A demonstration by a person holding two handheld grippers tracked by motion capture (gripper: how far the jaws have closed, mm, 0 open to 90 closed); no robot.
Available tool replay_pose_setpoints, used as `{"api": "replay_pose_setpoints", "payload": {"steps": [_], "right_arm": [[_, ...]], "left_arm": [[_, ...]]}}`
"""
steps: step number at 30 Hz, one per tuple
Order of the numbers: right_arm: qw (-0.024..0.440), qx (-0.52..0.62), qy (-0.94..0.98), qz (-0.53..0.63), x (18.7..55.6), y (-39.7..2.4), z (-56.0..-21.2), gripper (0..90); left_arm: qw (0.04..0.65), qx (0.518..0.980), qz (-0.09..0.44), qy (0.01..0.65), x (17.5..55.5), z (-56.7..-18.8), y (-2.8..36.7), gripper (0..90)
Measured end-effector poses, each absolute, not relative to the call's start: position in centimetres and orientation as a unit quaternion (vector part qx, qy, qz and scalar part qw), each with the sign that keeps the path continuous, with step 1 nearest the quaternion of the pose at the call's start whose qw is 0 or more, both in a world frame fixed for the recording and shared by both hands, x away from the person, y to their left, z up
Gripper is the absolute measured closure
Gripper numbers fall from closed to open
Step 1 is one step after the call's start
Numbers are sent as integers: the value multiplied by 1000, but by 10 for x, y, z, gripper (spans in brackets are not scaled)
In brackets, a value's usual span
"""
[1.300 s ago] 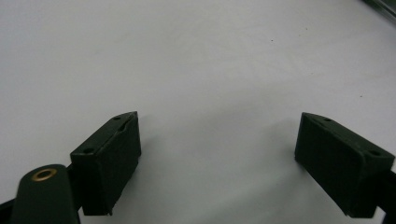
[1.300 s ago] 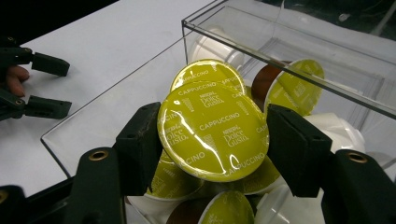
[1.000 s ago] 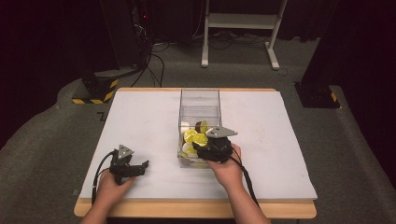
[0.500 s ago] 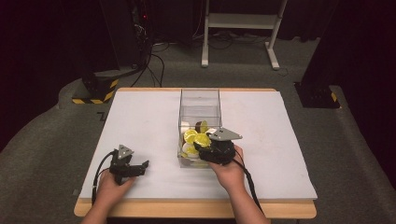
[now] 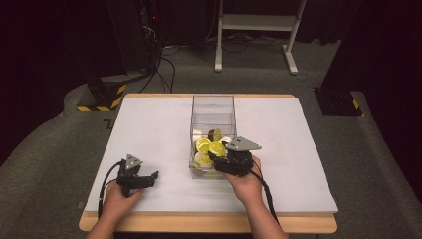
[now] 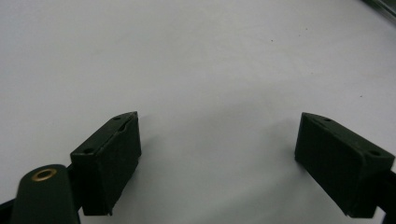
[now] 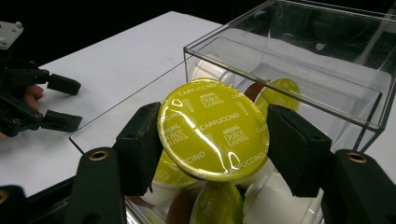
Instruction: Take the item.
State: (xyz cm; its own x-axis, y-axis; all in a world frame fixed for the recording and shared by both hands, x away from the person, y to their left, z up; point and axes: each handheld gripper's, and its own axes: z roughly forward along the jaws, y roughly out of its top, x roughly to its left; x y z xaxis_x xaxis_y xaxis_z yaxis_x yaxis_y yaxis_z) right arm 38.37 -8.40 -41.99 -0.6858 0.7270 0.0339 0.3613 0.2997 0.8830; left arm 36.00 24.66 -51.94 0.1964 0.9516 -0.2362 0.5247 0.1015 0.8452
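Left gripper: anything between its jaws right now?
No. In the left gripper view the left gripper has its jaws standing wide apart over the bare white table, with nothing between them.

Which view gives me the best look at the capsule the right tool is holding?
The right gripper view: the yellow-lidded capsule sits large between the right tool jaws, its lid print readable. The high view shows it as a small yellow disc above the clear box.
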Motion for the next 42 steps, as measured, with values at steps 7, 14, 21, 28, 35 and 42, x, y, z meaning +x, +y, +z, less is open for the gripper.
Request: {"api": "replay_pose_setpoints", "payload": {"steps": [7, 14, 21, 28, 35, 42], "right_arm": [[193, 350, 782, 479, 382, -86, -419, 384], [197, 348, 781, 479, 381, -88, -417, 384], [200, 350, 778, 482, 381, -91, -414, 384], [204, 351, 775, 484, 380, -96, -412, 384], [211, 353, 774, 482, 379, -101, -409, 384], [214, 357, 770, 483, 377, -106, -407, 384]], "left_arm": [[452, 628, 236, 588, 360, -519, 247, 146], [452, 628, 236, 588, 360, -519, 247, 147], [452, 627, 236, 588, 360, -519, 247, 146], [452, 628, 236, 588, 360, -519, 247, 147], [455, 624, 236, 590, 360, -520, 246, 147], [455, 624, 236, 590, 360, -520, 246, 147]]}}
